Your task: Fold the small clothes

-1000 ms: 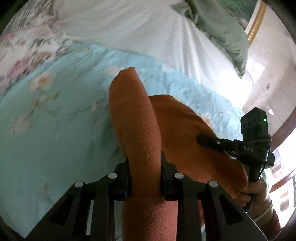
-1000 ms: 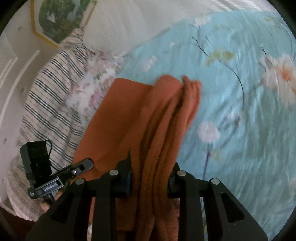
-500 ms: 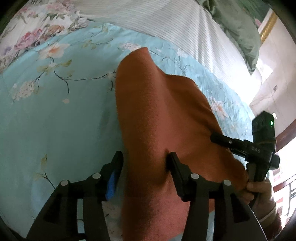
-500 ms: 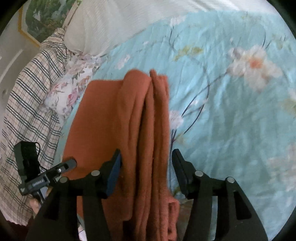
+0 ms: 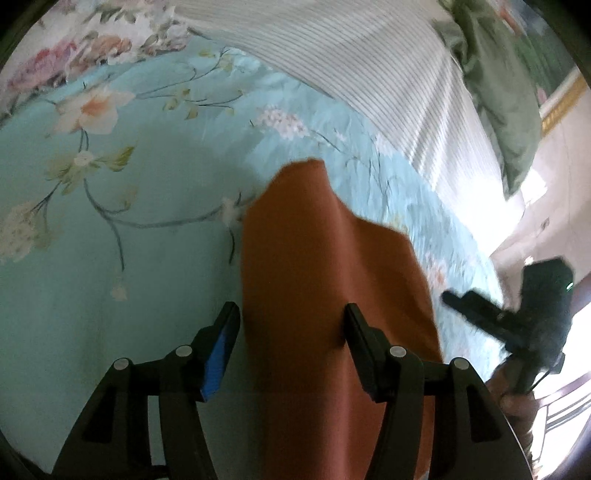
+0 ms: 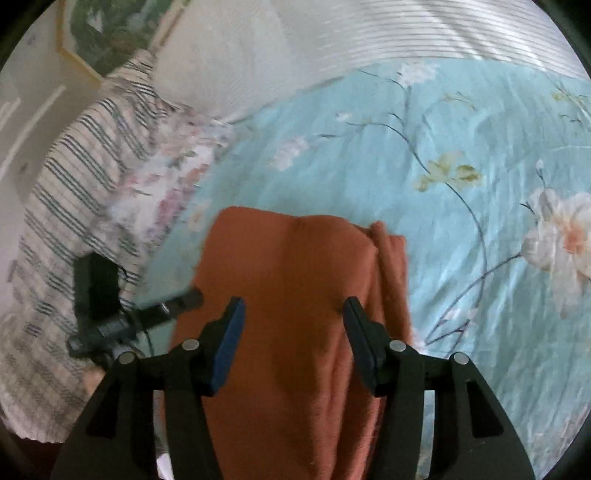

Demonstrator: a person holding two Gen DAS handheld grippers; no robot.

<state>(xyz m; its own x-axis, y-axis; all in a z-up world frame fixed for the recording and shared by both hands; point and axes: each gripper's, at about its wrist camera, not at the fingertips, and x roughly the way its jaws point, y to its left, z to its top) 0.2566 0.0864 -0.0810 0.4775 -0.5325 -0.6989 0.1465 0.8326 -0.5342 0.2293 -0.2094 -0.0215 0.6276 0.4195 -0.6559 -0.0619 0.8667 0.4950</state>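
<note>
An orange knitted garment (image 5: 325, 266) lies folded on the light-blue floral bedspread (image 5: 110, 258). My left gripper (image 5: 291, 317) is open, its fingers standing on either side of the cloth without pinching it. In the right wrist view the same garment (image 6: 295, 280) lies flat, with a rolled edge along its right side. My right gripper (image 6: 293, 314) is open over it too. Each gripper shows in the other's view: the right gripper (image 5: 517, 317) at the right, the left gripper (image 6: 122, 317) at the left.
A white striped sheet (image 5: 369, 62) and a green pillow (image 5: 498, 92) lie at the head of the bed. A plaid cloth (image 6: 74, 177) and a floral pillow (image 6: 173, 170) lie at the left in the right wrist view. A framed picture (image 6: 110, 29) hangs behind.
Both grippers were shut on the orange garment one second ago. They have opened and let it go, and the cloth now lies flatter on the bedspread.
</note>
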